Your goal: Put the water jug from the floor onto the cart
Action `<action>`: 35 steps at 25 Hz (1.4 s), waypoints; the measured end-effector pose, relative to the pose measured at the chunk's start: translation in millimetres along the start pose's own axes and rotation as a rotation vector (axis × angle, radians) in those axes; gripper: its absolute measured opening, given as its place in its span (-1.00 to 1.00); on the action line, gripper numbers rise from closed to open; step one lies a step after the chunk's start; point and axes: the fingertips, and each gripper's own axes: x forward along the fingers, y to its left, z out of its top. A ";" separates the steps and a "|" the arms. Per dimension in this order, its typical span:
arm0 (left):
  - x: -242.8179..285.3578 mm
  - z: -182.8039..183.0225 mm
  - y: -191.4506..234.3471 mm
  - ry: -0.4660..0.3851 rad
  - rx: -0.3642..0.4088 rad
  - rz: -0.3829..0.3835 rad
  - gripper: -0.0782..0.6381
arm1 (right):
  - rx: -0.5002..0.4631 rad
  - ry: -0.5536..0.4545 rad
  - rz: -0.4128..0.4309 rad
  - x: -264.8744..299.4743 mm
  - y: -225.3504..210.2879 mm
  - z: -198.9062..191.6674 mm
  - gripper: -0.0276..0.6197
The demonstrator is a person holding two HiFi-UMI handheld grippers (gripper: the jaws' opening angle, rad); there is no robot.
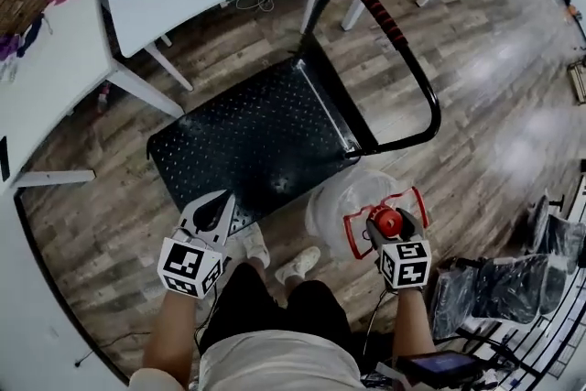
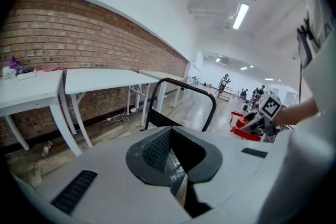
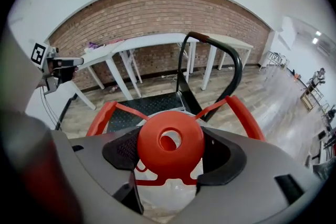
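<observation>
Your right gripper (image 1: pixel 388 224) is clamped on the water jug (image 1: pixel 334 201) by its red cap (image 3: pixel 152 157) alone, while your left gripper (image 1: pixel 218 206) is closed and empty. The heavy jug could slip out or swing below the jaws before it reaches the cart (image 1: pixel 256 135) ahead.

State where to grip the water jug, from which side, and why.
Grip the red cap atop the water jug from above: the jug stands upright, its clear body looks too wide for the jaws, the cap fits between them, as the right gripper shows.

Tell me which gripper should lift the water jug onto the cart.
Right. The right gripper is clamped on the water jug by its red cap, beside the cart. The left gripper is shut and empty, away from the jug.
</observation>
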 end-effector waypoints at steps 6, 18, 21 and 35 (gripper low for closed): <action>-33.5 16.8 51.1 -0.055 0.001 0.067 -0.78 | -0.047 -0.055 0.052 -9.9 36.3 68.3 0.07; -62.8 46.0 102.8 -0.127 -0.073 0.267 -0.78 | -0.272 -0.106 0.230 53.6 108.8 190.5 0.07; -66.4 48.7 111.3 -0.141 -0.129 0.352 -0.78 | -0.354 -0.098 0.287 80.6 125.0 218.6 0.07; -64.3 60.5 128.4 -0.174 -0.262 0.588 -0.78 | -0.569 -0.080 0.412 205.0 158.1 319.3 0.07</action>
